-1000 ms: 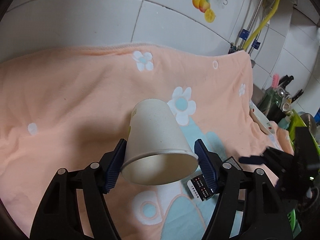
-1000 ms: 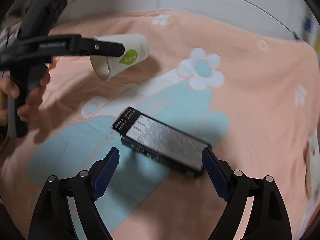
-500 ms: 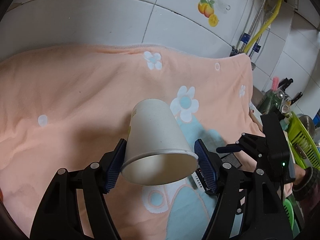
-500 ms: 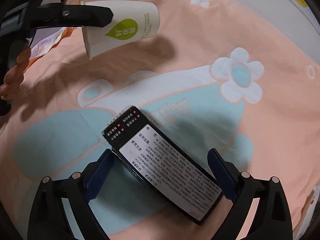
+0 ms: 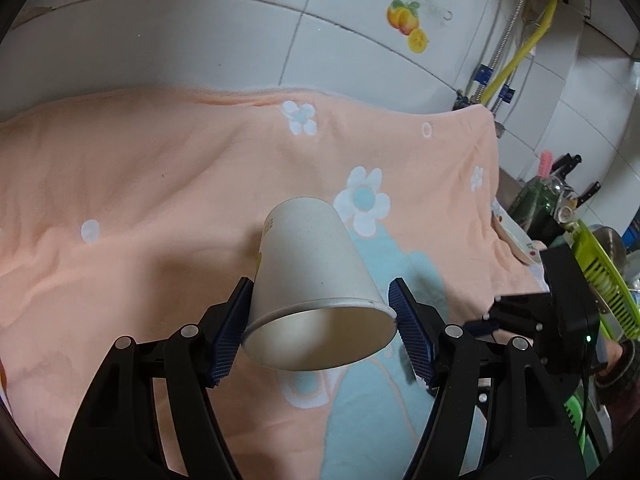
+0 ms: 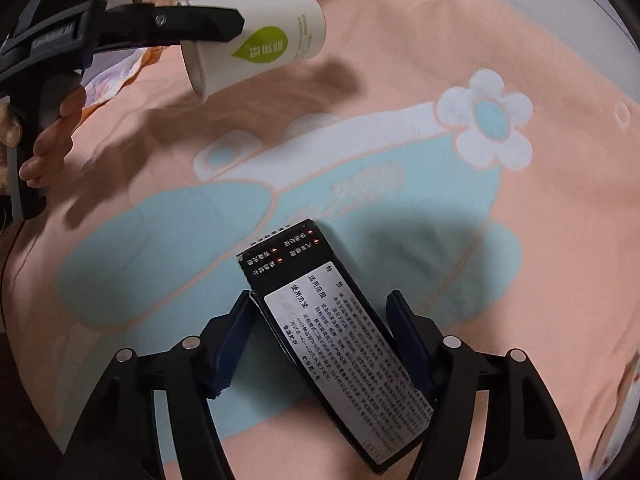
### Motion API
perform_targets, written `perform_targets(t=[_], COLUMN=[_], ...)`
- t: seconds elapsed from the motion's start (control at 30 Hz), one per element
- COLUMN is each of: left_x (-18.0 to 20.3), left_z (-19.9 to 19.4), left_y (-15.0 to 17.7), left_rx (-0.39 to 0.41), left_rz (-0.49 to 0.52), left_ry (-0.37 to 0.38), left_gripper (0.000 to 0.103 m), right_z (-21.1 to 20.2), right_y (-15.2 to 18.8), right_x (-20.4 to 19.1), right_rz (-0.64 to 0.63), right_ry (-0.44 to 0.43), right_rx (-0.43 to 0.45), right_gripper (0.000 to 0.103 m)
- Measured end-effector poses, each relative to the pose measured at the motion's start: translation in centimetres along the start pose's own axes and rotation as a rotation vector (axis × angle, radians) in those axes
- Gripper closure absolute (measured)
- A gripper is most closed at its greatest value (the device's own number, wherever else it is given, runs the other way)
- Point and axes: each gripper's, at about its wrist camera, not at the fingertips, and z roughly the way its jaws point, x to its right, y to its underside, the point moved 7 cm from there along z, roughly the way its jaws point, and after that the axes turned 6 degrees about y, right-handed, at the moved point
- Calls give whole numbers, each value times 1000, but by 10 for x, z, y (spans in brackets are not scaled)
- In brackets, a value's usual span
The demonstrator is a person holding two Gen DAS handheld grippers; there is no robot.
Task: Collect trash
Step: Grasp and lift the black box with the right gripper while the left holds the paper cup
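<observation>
Both grippers are matte black plastic — the left gripper [image 5: 320, 332] and right gripper [image 6: 320, 340] share forked arms, silver round screws and ribbed dark-blue pads on the fingers [image 5: 230, 332]. White lettering marks one arm — a small green light glows.

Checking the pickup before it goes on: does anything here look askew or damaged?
The black box lies diagonally between the right gripper fingers, so they have been closing on it at a skew; its far corner looks scuffed. The paper cup in the left gripper is tipped, mouth toward the camera. Nothing is spilled on the peach blanket.
</observation>
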Motion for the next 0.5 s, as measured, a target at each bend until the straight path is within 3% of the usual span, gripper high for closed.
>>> perform_targets(t=[0.27,0.33,0.4,0.5], left_x=[31,39,45,51], left_z=[-20,-23,-26,-28], left_y=[7,8,11,15], left_rx=[10,10,7,-3], left_rz=[28,40,50,61], left_ry=[45,52,57,59], left_gripper=[35,35,35,35], right_z=[-23,-26,-28,-32], right_y=[36,44,50,56], right_x=[-24,-30,-37,-42], right_rz=[112,128,123,117], right_ry=[-13,-26,-28,-30], right_rx=[22,20,8,5], right_gripper=[45,42,31,27])
